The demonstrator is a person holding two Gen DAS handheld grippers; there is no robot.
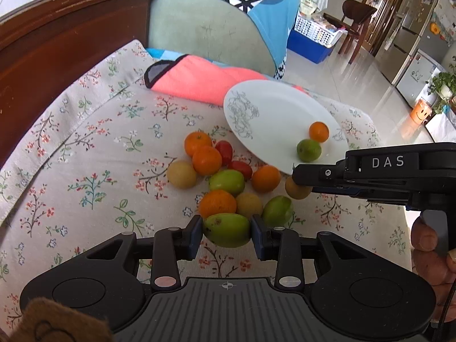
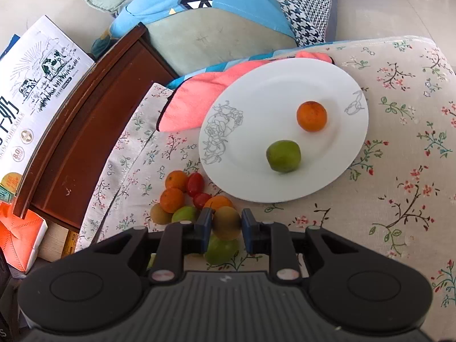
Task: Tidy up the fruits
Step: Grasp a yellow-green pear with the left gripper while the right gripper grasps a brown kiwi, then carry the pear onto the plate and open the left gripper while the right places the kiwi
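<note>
Left gripper (image 1: 227, 232) has its jaws pinching a green fruit (image 1: 227, 230) at the near edge of the pile (image 1: 219, 176); right gripper (image 2: 227, 225) has its jaws pinching a brown fruit (image 2: 226, 223) at the pile's right end, near the plate (image 2: 242, 154). Both look seated on the cloth-covered surface (image 2: 399, 171), so lift straight up before swinging over, or neighbours touching each fruit may roll. Set them down clear of the orange (image 2: 311, 115) and green one (image 2: 283, 156) already on the plate, low and gently, one gripper at a time.
</note>
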